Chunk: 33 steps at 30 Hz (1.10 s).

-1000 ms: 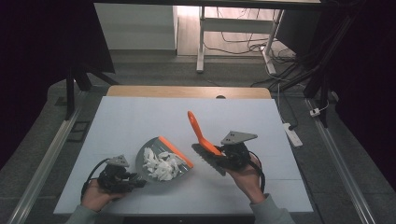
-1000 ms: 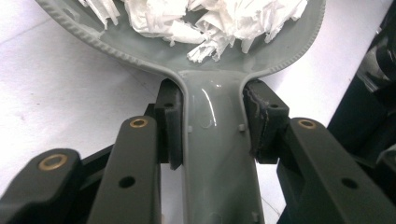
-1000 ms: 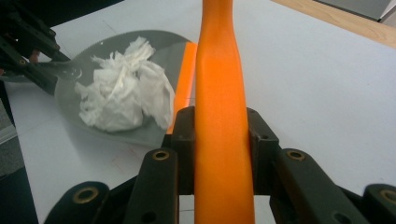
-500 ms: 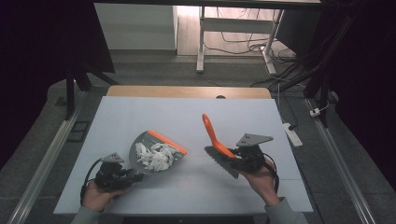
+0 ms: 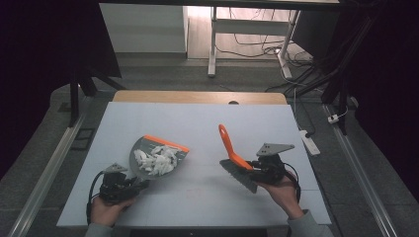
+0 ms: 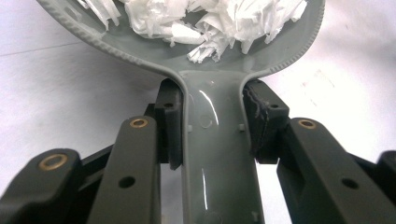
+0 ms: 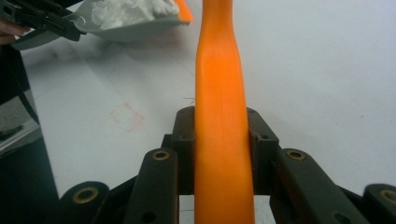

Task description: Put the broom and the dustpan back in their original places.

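Left claw (image 5: 132, 185): clamped on grey handle of dustpan (image 5: 157, 158), jaws pressed to both sides of it in left gripper view. Dustpan raised over near-left part of tabletop (image 5: 197, 123), loaded with shredded white paper (image 5: 158, 160). Right claw (image 5: 253, 169): clamped on orange handle of brush (image 5: 236, 163), bristles down, well apart from dustpan.

Probable step: carrying load away for emptying.
- Keep pan level or tipped slightly back toward handle; orange lip is open edge.
- Move slowly; light paper lifts easily.
- Maintain firm clamp; smooth handle may twist.
- Hold brush clear of pan.
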### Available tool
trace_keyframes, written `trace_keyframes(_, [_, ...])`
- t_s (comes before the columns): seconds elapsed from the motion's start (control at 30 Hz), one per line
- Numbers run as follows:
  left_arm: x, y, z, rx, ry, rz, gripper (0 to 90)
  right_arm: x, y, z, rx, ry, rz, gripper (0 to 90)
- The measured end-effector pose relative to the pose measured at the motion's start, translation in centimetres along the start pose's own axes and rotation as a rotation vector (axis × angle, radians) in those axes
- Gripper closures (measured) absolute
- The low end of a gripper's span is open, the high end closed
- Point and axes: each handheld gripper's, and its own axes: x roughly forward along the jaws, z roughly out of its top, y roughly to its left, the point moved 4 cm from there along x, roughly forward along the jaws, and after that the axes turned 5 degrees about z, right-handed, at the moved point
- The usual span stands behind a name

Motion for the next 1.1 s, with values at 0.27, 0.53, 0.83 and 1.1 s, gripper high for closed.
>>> trace_keyframes(0.27, [-0.3,1.1,0.1,-0.089,-0.046,0.077,61.2,-0.4,0.2,-0.9,0.046,0.014,0.004,70.3])
trace_keyframes(0.53, [0.0,1.8,0.0,-0.127,-0.045,0.112,61.2,-0.3,-0.7,-1.6,0.105,0.028,0.010,70.3])
trace_keyframes(0.83, [0.9,2.5,-0.1,-0.160,-0.036,0.142,61.2,0.6,-2.4,-3.2,0.183,0.077,0.008,70.3])
trace_keyframes(1.1, [1.5,2.8,-0.2,-0.177,-0.021,0.144,61.1,0.7,-5.0,-4.2,0.226,0.111,-0.061,68.1])
